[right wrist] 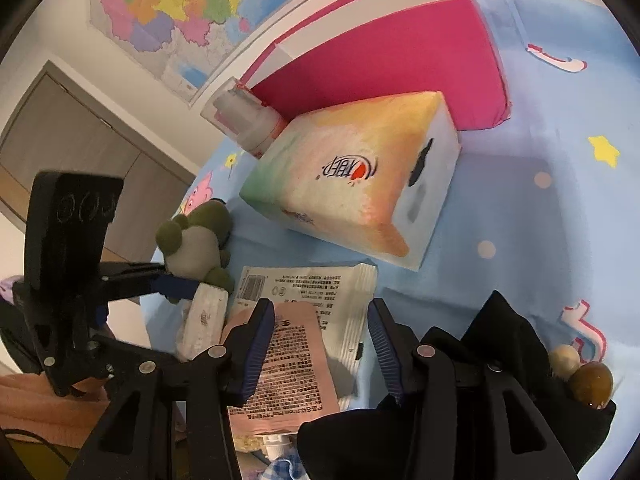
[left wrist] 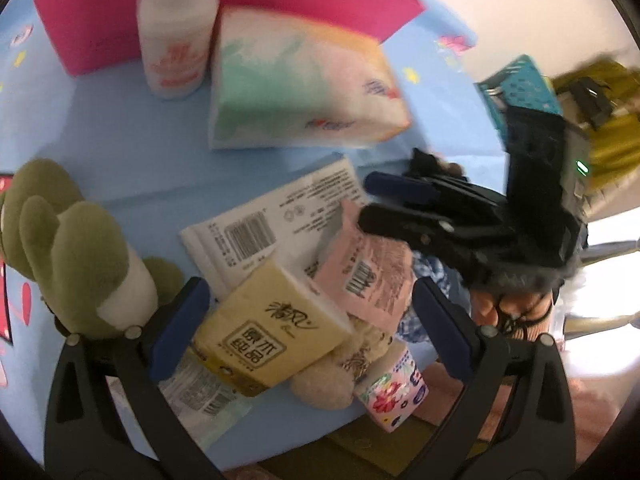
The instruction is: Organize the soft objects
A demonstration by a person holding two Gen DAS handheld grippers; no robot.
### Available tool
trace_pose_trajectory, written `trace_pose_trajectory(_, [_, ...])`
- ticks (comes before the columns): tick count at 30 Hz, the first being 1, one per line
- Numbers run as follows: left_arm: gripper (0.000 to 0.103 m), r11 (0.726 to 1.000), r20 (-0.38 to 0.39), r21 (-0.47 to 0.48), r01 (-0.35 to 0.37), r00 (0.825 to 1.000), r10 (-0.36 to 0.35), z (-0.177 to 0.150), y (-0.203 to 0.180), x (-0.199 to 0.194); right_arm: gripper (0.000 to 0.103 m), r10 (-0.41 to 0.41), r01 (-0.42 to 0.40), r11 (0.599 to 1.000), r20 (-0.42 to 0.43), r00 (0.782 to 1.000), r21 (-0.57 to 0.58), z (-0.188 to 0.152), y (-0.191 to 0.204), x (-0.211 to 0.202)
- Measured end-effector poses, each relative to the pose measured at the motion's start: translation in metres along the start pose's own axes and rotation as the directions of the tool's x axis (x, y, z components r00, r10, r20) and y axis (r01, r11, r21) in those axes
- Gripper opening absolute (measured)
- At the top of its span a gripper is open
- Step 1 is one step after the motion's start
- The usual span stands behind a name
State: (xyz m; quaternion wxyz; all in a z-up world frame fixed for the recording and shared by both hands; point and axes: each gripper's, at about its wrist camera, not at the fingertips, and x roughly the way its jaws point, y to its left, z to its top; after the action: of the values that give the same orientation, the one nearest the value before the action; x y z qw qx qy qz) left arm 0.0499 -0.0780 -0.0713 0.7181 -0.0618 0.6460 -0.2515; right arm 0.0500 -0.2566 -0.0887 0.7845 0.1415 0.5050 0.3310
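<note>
Pink bin (right wrist: 384, 52) sat at back of desk (right wrist: 520, 208), nothing seen inside. Big tissue pack (right wrist: 344, 184) lay before it. Pile of small packs near front, unsorted; most work left. Left claw (left wrist: 304, 320) was wide around yellow pack (left wrist: 268, 332). Right claw (right wrist: 320, 348) was wide over pink pouch (right wrist: 288, 364). Only right view showed wall map (right wrist: 176, 4).

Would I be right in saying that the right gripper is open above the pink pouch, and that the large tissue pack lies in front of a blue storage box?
Not quite: the storage box is pink, not blue, as the right wrist view shows. The rest holds: the right gripper is open above the pink pouch, and the large tissue pack lies in front of that box.
</note>
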Motion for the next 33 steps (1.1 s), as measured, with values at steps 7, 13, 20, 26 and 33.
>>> trace_pose_trajectory(7, [0.101, 0.999, -0.075, -0.042, -0.003, 0.997, 0.000, -0.012, 0.003, 0.014, 0.060, 0.012, -0.012, 1.000, -0.010, 1.000, -0.007, 0.005, 0.007, 0.008])
trace_pose_trajectory(13, [0.103, 0.993, -0.013, -0.106, 0.043, 0.999, -0.045, -0.013, 0.016, 0.011, 0.063, 0.063, -0.063, 0.998, -0.025, 0.998, -0.003, 0.007, 0.007, 0.012])
trace_pose_trajectory(20, [0.102, 0.992, 0.055, -0.088, 0.091, 0.995, -0.087, -0.016, 0.005, 0.011, 0.049, 0.270, -0.270, 0.963, 0.009, 0.963, 0.024, 0.009, 0.009, 0.014])
trace_pose_trajectory(26, [0.100, 0.989, 0.088, -0.072, 0.131, 0.988, -0.124, -0.016, 0.009, 0.008, 0.039, 0.219, -0.220, 0.975, 0.044, 0.975, 0.022, 0.011, 0.016, 0.007])
trace_pose_trajectory(33, [0.102, 0.987, 0.073, -0.055, 0.149, 0.987, -0.145, -0.011, 0.012, 0.009, 0.049, 0.028, -0.029, 0.998, 0.034, 0.999, 0.051, 0.006, 0.004, -0.008])
